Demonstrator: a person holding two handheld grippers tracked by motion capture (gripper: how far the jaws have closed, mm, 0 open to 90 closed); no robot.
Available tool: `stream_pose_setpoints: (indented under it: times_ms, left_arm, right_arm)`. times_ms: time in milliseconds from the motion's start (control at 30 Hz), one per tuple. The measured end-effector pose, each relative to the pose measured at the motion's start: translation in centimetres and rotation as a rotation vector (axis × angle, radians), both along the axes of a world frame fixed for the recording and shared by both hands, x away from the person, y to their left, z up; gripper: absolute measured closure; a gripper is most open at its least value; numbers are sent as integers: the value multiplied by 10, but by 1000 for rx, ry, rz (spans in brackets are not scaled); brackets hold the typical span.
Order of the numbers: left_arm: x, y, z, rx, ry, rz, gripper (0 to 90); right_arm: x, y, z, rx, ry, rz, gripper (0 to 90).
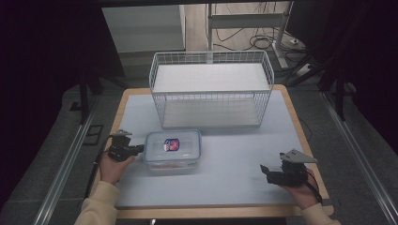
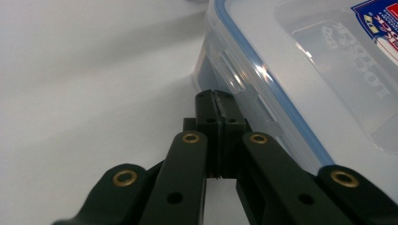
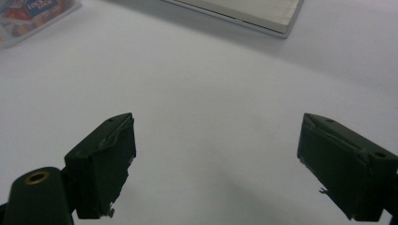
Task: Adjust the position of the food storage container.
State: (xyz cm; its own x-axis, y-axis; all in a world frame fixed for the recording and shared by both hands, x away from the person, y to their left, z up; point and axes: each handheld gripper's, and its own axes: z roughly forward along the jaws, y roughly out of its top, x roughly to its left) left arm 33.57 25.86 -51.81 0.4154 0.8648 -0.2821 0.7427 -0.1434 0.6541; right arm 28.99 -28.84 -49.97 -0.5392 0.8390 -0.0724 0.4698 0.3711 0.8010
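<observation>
The container lid's sticker (image 3: pixel 33 11) reads "LOCK & LOCK" (partly cropped).

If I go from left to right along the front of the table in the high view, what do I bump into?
The left gripper, shut, then the clear plastic lidded box with a blue seal, then the right gripper, open, on the pale grey table.
</observation>
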Motion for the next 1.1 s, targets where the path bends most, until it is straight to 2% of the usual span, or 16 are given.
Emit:
stream_pose_setpoints:
  times_ms: [133,167,300,400,733,800,967,1033,1100]
  left_arm:
    - [4,-15,3,35,-4,-35,900]
    - [4,-19,3,22,-7,-39,900]
    - [2,-36,5,29,-10,-92,900]
    - [2,-47,6,18,-11,-105,900]
    - [7,-80,9,19,-4,-176,900]
    - [8,-85,9,-3,6,-189,900]
    - [12,-96,9,-1,1,-194,900]
    - [13,-96,8,-20,3,-194,900]
    - [12,-95,9,-21,6,-202,900]
  right_arm:
    - [0,0,0,-3,1,-1,121]
    - [0,0,0,-3,2,-1,121]
    - [0,0,-1,-4,3,-3,121]
    - [0,0,-1,-6,4,0,121]
    - [0,0,-1,-9,5,1,121]
    - [0,0,-1,-10,3,2,121]
    - [0,0,-1,-7,3,3,121]
    - [0,0,-1,-9,3,4,121]
    - [0,0,-1,-9,3,5,121]
